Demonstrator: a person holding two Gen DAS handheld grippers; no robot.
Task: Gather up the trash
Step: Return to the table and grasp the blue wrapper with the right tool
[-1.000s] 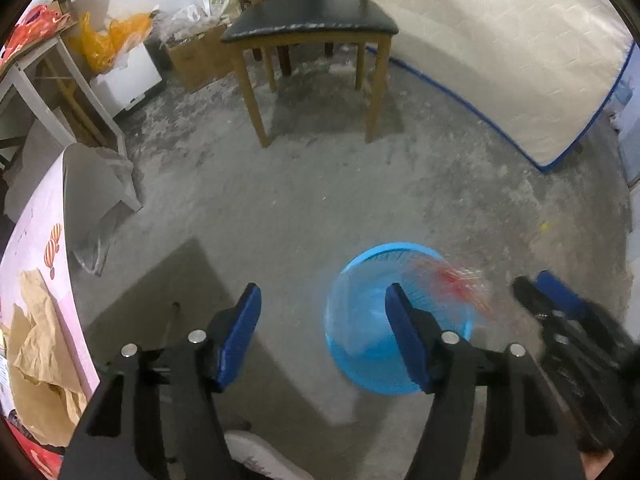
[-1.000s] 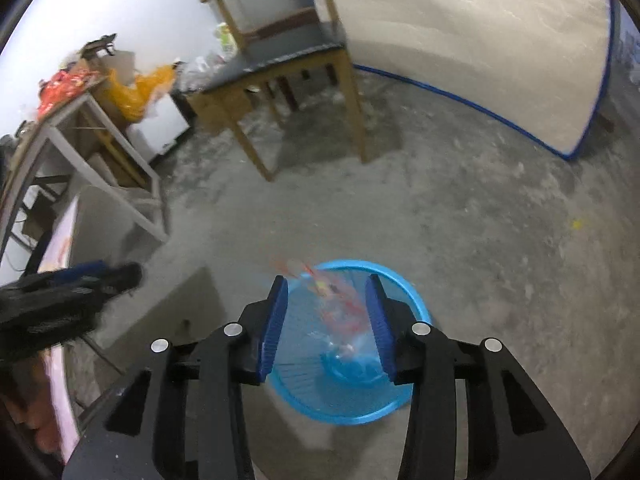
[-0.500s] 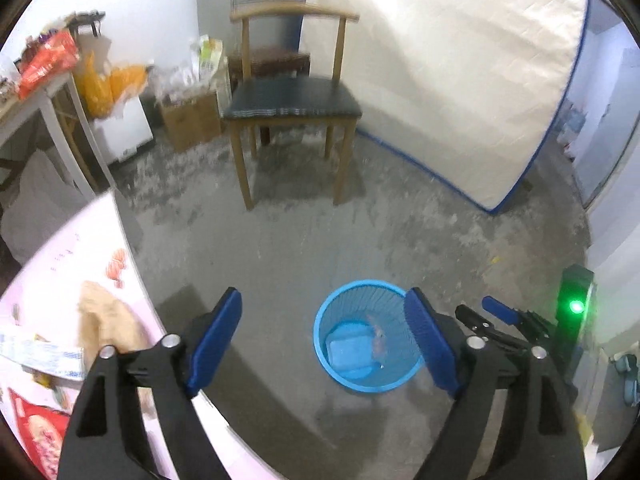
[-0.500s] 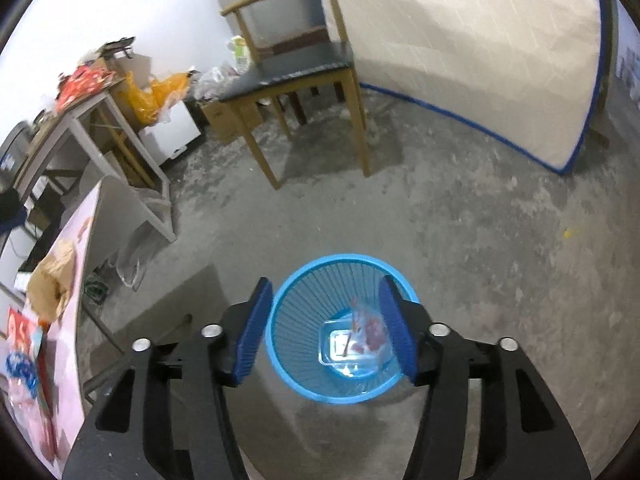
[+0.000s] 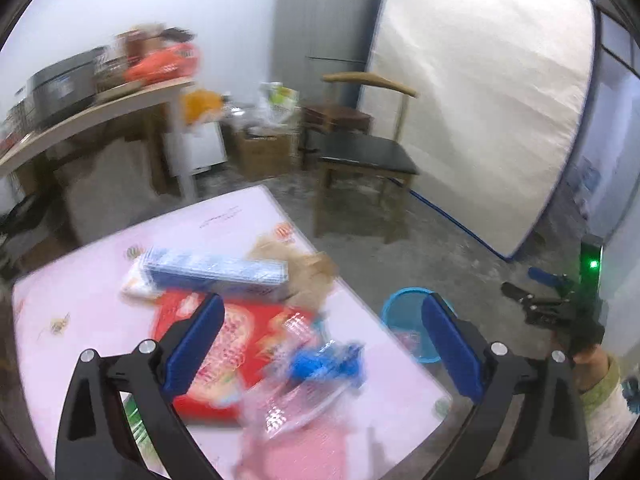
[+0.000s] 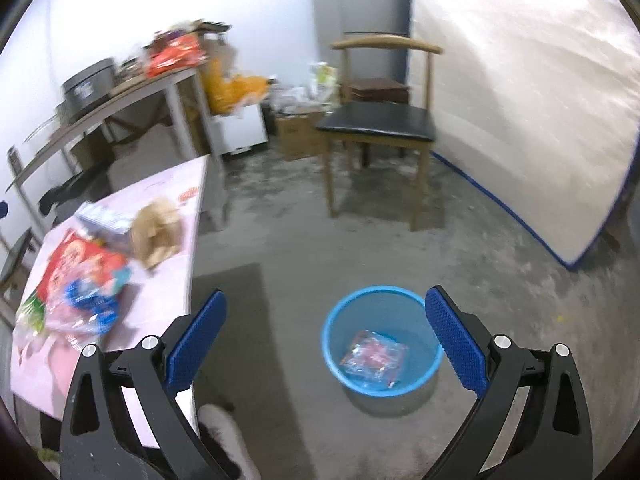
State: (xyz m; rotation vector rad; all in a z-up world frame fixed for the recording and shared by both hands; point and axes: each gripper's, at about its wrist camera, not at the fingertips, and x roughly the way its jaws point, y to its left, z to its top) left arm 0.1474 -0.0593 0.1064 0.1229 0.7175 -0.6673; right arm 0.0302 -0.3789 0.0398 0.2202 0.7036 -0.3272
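We see both jaws just spread wide, empty: left gripper above a blue-white box, long axis crosswise ahead; right gripper over the blue basket holding a flat wrapper.

Place: a bare back room of a home, used for storage.
Floor: rough, stained concrete floor, no covering.
Bedding: a mattress stands on its edge against the right wall, blue piping along its rim.
Seating: a wooden chair with a black padded seat, beside the mattress.
Appliance: a tall grey refrigerator in the far corner.
Clutter: a cardboard box and plastic bags on the floor by the far wall; a workbench on the left piled with packets.
Near table: pink-covered table, wrappers strewn toward its right edge.
Bin: blue wastebasket on the floor, just off that edge.
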